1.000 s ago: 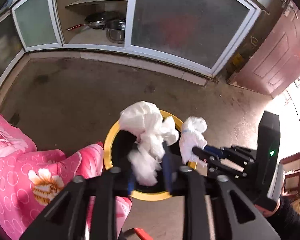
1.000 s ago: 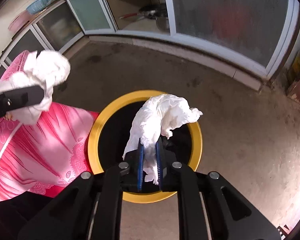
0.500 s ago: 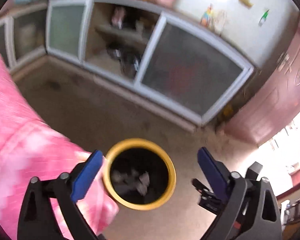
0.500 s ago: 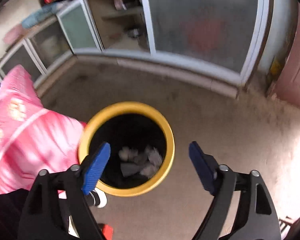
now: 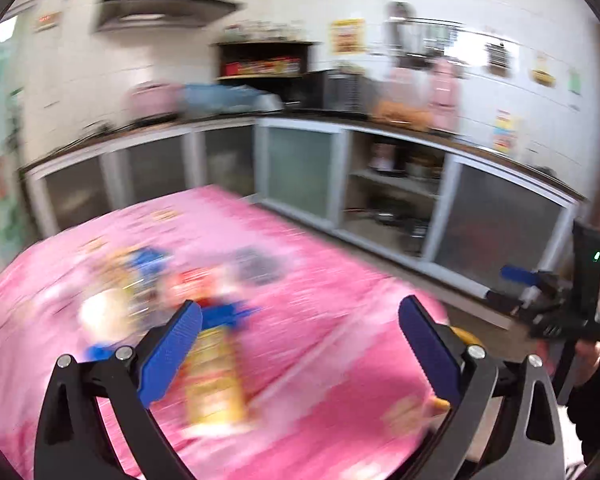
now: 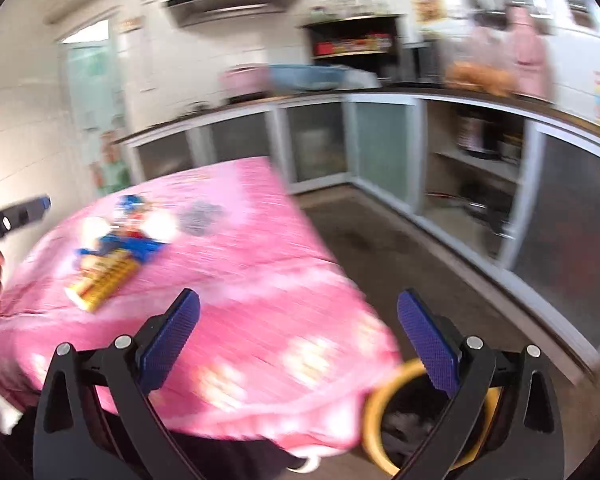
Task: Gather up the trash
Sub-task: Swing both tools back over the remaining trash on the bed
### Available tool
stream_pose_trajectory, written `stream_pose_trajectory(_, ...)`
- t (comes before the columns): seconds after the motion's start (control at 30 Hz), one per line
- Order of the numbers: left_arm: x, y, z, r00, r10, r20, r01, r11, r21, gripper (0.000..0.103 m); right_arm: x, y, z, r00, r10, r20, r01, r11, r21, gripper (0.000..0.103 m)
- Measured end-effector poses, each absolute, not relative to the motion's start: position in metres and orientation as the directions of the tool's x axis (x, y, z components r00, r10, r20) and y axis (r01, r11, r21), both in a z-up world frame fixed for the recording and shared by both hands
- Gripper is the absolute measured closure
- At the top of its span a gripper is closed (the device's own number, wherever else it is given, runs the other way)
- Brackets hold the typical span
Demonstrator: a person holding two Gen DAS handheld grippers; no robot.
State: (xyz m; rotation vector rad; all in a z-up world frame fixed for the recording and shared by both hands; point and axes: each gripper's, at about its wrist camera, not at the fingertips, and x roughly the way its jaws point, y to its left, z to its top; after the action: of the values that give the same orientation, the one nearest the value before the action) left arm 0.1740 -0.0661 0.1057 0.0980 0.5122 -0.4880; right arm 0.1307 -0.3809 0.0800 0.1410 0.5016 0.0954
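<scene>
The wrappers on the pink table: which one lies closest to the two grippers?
The yellow packet, long and lying flat at the near end of the pile. The blue wrapper and white wads lie farther back, though blur hides details.

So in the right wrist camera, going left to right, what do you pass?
The left tongs at the edge → yellow packet on the pink tablecloth → yellow-rimmed bin on the floor → open cupboard shelf.

white tiled wall (image 5: 380,8) | glass-door cabinets (image 5: 300,168) | brown floor (image 6: 420,264)
</scene>
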Motion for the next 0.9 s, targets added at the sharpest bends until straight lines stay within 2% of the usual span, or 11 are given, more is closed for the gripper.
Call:
stream_pose_trajectory(0.2,0.189,0.036,0.106,0.842,-0.202,-0.501,0.269,0.961,0.065,0.008,0.2,-0.321,0.087,0.838,0.226,-0.498,-0.175,0.974,0.147,0.008)
stream_pose_trajectory(0.33,0.212,0.08,0.096,0.815,-0.171,-0.554,0.233,0.972,0.041,0.008,0.22,-0.296,0.084,0.813,0.252,-0.525,-0.212,0.968,0.137,0.008)
stream_pose_trajectory(0.57,0.236,0.08,0.062,0.753,-0.193,-0.63,0.267,0.963,0.025,0.008,0.236,-0.257,0.075,0.777,0.261,-0.573,-0.267,0.961,0.075,0.008)
stream_pose_trajectory(0.67,0.249,0.077,0.054,0.748,-0.169,-0.642,0.235,0.972,0.018,0.008,0.245,-0.249,0.073,0.77,0.254,-0.586,-0.268,0.961,0.065,0.008)
stream_pose_trajectory(0.9,0.291,0.083,0.065,0.759,-0.01,-0.651,0.097,0.99,0.098,0.008,0.275,-0.245,0.075,0.78,0.216,-0.587,-0.229,0.972,0.053,0.008)
